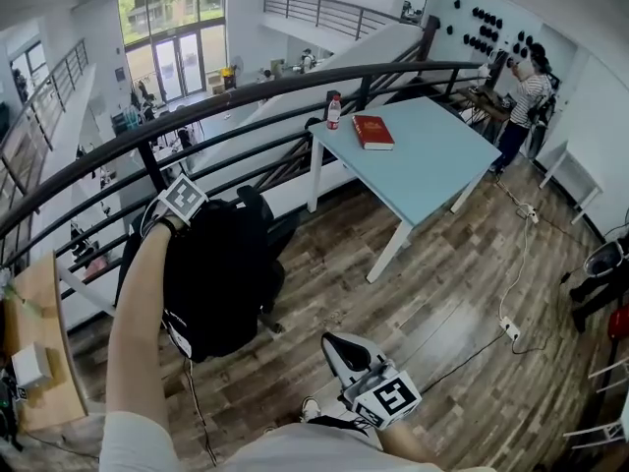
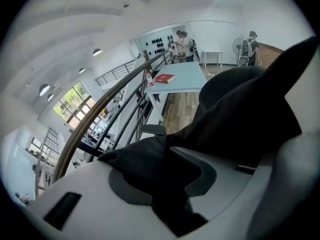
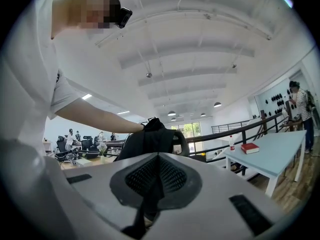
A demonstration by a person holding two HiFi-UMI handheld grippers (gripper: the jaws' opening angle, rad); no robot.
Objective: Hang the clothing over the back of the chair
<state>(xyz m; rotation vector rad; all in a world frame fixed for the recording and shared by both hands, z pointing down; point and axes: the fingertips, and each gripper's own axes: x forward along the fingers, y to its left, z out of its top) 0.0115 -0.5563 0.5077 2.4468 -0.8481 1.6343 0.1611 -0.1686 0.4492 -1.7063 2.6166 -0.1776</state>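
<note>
Head view: black clothing (image 1: 218, 273) is draped over the top edge of the chair (image 2: 227, 84) back. Its long axis is vertical, hem down toward the floor. There is pale trim at the lower left hem, no print readable.

Left gripper (image 2: 172, 186) sits at that top edge, pointing down into the cloth. Its jaws are slightly apart with a fold lying in the gap.

Right gripper (image 3: 152, 184) is low and well apart from the chair, jaws closed together and empty.

Railing (image 1: 295, 82) runs just behind the chair, wooden desk (image 1: 44, 303) to its left. Open wood floor (image 1: 432, 293) lies between chair and blue table (image 1: 432, 165).

Red book (image 1: 372, 131) and bottle (image 1: 333, 112) sit at the table's far corner by the railing, lettering unreadable. Power strip (image 1: 509, 329) with cable lies on the floor at right.
</note>
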